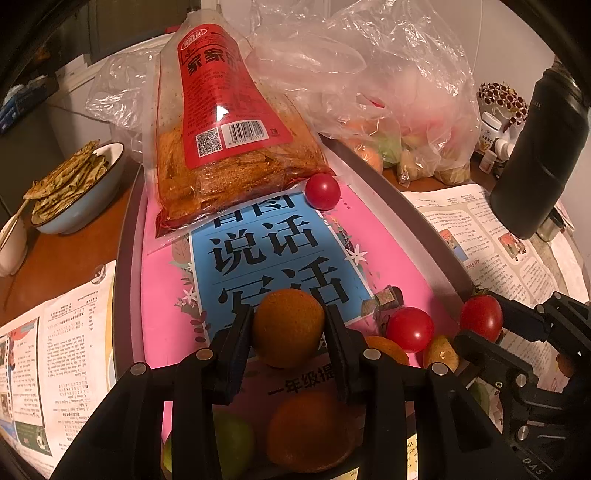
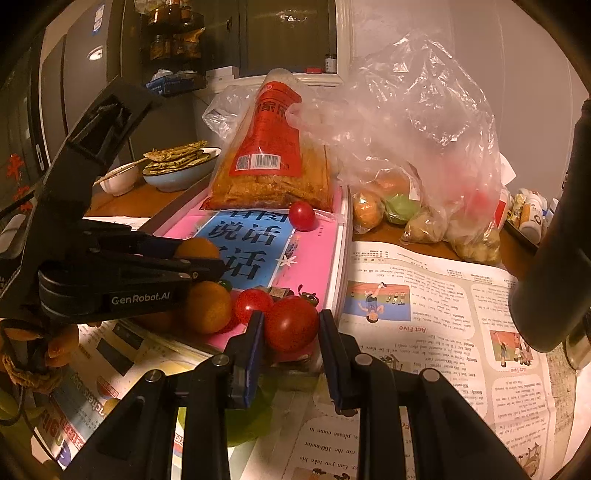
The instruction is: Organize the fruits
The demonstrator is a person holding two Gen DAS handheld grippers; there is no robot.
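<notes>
Left wrist: left tongs [image 1: 288, 334] clamp orange [image 1: 288, 326]; right tongs [image 2: 291, 332] clamp tomato [image 2: 291, 323]; snack bag [image 1: 229, 147] behind.

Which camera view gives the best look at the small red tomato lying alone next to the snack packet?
The left wrist view: the small red tomato sits large and unobstructed on the pink book cover, touching the red-labelled snack packet. The right wrist view shows it whole but smaller and farther off.

Dim warm light; grey refrigerator [image 2: 74, 92], perhaps, beside pale wall [image 2: 406, 22].
</notes>
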